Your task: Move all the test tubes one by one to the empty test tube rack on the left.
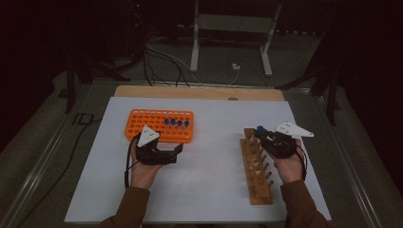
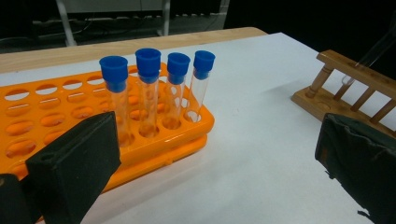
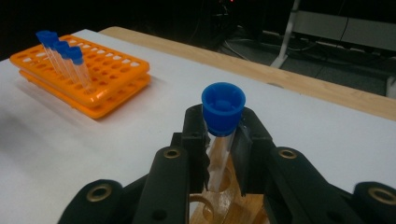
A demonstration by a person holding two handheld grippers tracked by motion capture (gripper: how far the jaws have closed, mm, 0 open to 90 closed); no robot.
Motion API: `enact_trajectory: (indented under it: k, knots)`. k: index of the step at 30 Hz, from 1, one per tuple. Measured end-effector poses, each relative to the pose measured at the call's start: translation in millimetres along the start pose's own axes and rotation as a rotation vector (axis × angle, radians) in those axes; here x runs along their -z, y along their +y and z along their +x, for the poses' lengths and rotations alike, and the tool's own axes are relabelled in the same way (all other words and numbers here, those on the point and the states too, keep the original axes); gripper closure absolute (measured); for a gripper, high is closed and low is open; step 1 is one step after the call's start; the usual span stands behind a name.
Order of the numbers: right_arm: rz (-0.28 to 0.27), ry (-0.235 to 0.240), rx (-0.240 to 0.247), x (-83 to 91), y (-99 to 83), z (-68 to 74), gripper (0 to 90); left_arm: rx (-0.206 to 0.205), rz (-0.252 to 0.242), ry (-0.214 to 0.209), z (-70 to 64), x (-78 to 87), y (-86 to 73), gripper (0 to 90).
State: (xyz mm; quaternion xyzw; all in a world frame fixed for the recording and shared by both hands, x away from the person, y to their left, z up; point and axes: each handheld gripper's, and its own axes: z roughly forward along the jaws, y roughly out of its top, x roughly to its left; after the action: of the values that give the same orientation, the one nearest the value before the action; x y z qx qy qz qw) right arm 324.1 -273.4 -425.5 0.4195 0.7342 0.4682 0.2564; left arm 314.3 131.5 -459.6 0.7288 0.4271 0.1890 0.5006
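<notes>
A: High view. White sheet covers the counter (image 1: pixel 209 171); a bare wooden strip shows along the far edge. Room is dark: grey floor, loose cables, a white metal stand (image 1: pixel 233 33) behind. Orange rack (image 1: pixel 159 124) sits left of centre with four blue-capped tubes (image 1: pixel 176 123) near its right end. Wooden rack (image 1: pixel 255 166) lies lengthwise on the right.

B: Claws?

A: Left claw (image 1: pixel 179 151) sits just in front of the orange rack, pointing right, jaws apart, empty. Right claw (image 1: pixel 259 134) is at the far end of the wooden rack with a blue cap showing at its tips.

B: Left claw view?

A: Jaws spread wide to either side, nothing between them. The four tubes (image 2: pixel 159 88) stand upright in a row along the orange rack (image 2: pixel 70 107)'s near edge; clear glass, visible here, not from above. Wooden rack (image 2: pixel 345 88) is well apart at the right, with a faint tilted clear tube over it.

B: Right claw view?

A: Right claw (image 3: pixel 223 140) is closed on one capped tube (image 3: pixel 222 116), gripped just below the cap, upright, its lower end over a hole in the wooden rack (image 3: pixel 219 205). Whether it is seated in the hole, cannot tell. Orange rack (image 3: pixel 88 74) is far left.
</notes>
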Motion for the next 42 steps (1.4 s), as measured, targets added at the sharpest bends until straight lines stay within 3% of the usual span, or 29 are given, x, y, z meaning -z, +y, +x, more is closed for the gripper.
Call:
enact_trajectory:
  k: [12, 26, 34, 42]
  knots:
    - [-0.061, -0.004, 0.013, 14.7, 13.6, 6.4, 77.2, -0.009, 0.003, -0.006, -2.8, -1.6, 0.4, 0.7]
    - [-0.037, 0.086, 0.042, 5.1, 13.7, 27.1, 77.1, -0.029, 0.003, -0.02, -11.7, -4.1, 2.0, 0.7]
    - [-0.014, 0.126, 0.049, -1.1, 9.1, 36.5, 77.0, -0.073, 0.004, -0.037, -27.7, -10.0, 5.1, 1.1]
    - [0.001, 0.166, 0.062, -5.4, 7.8, 47.6, 77.0, -0.146, 0.015, -0.07, -58.2, -24.7, 9.3, 3.0]
